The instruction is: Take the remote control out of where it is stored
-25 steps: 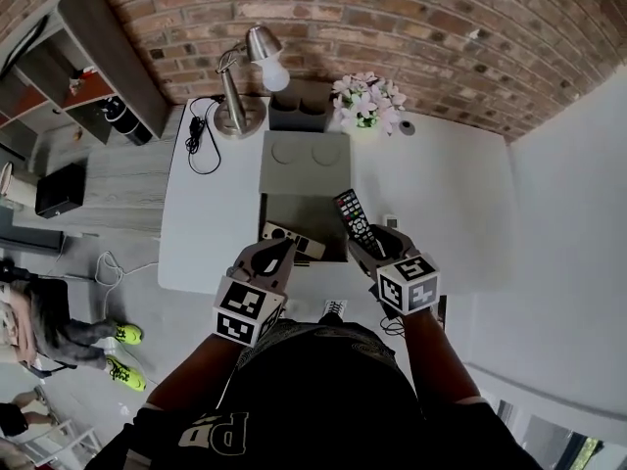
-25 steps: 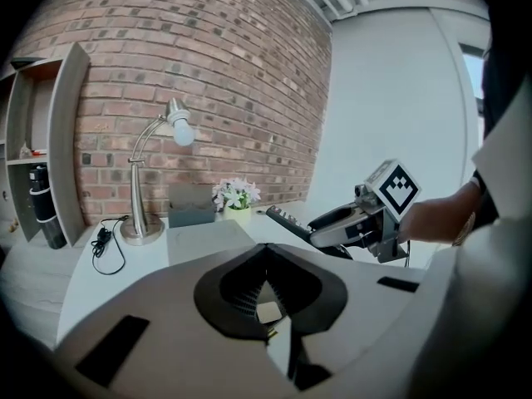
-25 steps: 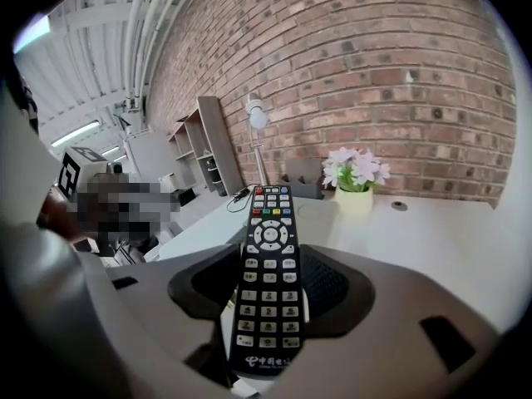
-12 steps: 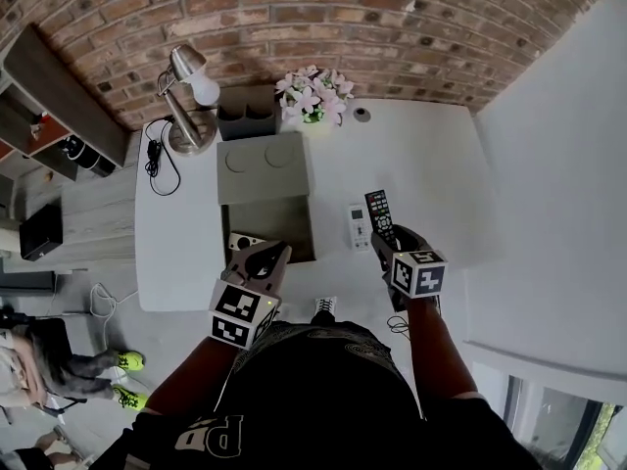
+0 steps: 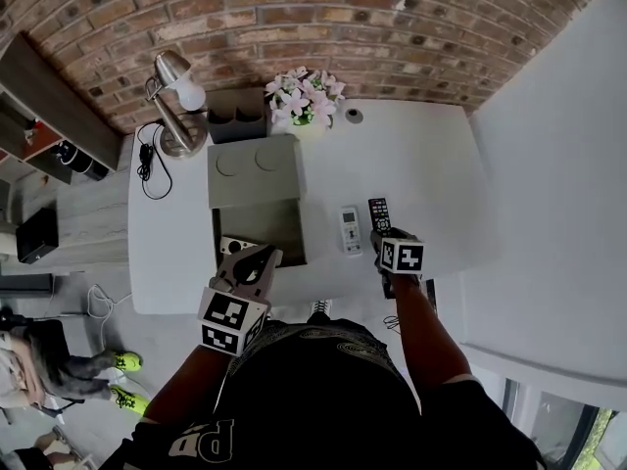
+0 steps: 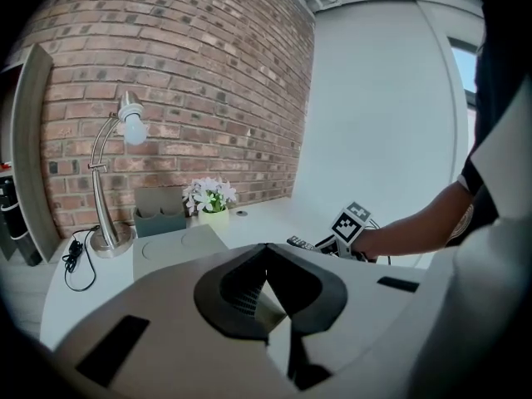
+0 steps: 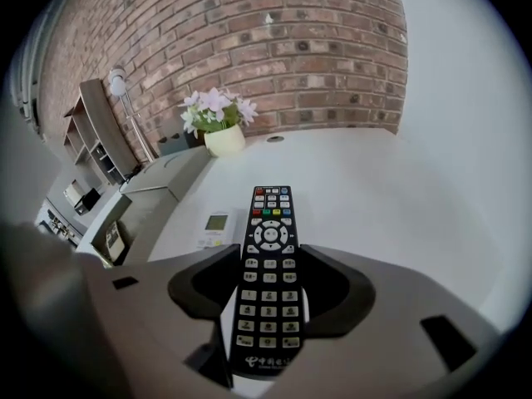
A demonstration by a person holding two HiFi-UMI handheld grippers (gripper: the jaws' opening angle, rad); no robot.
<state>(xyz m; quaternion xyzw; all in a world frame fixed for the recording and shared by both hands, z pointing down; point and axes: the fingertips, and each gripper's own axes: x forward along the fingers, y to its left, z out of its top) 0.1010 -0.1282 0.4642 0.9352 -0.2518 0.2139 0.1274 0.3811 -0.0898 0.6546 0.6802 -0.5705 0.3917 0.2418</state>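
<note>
your right tongs (image 7: 268,283) are clamped on the black remote (image 7: 268,260), with both jaws pressed to its long sides around the lower button rows (logo end toward you, coloured buttons pointing at the brick wall (image 7: 316,48)). in the head view the right tongs (image 5: 383,235) sit over the counter (image 5: 431,174), to the right of the storage box (image 5: 284,225). the black remote (image 5: 378,210) is out of the box, parallel to and just beside a white remote (image 5: 350,229) that lies flat on the counter. can't tell whether the black remote's far end touches the surface or hangs just above it.

your left tongs (image 6: 266,260) are closed, tips meeting, nothing between them. the head view puts the left tongs (image 5: 259,259) at the box's near edge, toward its left corner. the box's lid (image 5: 253,168) is laid back toward the wall. one more light-coloured remote (image 5: 233,246) shows in the open compartment, at its left side.

behind the box there's a desk lamp (image 5: 171,86) at the left with its cord on the counter, then a grey holder (image 5: 235,116), then a pot of flowers (image 5: 302,96) against the wall.
</note>
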